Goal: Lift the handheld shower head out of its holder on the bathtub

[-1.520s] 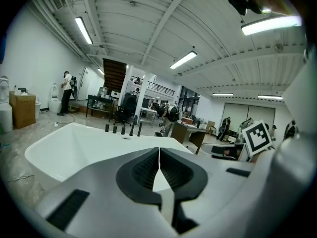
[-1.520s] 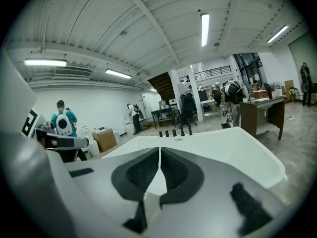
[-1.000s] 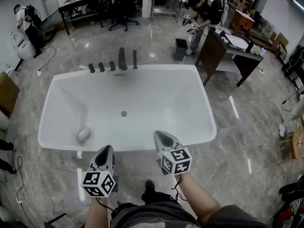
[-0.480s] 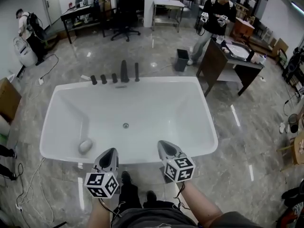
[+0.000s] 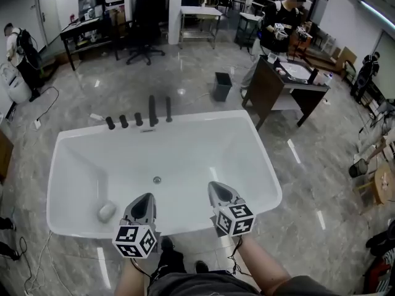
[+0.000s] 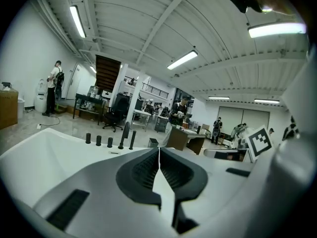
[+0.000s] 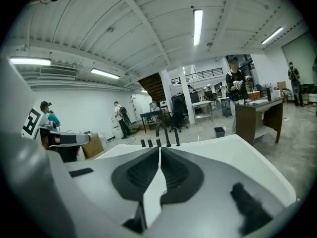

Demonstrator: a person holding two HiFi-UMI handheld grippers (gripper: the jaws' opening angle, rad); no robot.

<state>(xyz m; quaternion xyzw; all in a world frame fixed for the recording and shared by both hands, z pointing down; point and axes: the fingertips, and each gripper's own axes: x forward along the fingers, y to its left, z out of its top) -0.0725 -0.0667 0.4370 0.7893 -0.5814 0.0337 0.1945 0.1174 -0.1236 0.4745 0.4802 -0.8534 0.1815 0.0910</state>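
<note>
A white bathtub point(image 5: 259, 165) fills the middle of the head view. On its far rim stand three black knobs point(image 5: 124, 121), a tall black spout point(image 5: 152, 110) and, right of it, the slim black handheld shower head point(image 5: 168, 109) upright in its holder. The shower head also shows far ahead in the left gripper view point(image 6: 132, 139) and in the right gripper view point(image 7: 177, 137). My left gripper point(image 5: 146, 198) and right gripper point(image 5: 215, 186) hover over the tub's near rim, both shut and empty, a tub's length from the fittings. Their jaws meet at a thin line in the left gripper view point(image 6: 159, 150) and in the right gripper view point(image 7: 159, 150).
A grey oval object point(image 5: 106, 212) lies inside the tub at its left end, and the drain point(image 5: 157, 180) is mid-floor. Beyond the tub are a dark bin point(image 5: 221, 86), a desk point(image 5: 281, 82) with a person point(image 5: 278, 23) at it, and an office chair point(image 5: 143, 39).
Both grippers have moved forward, from in front of the tub's near rim to over it, still shut. The tub and fittings sit lower in view. The person at the desk has straightened up.
</note>
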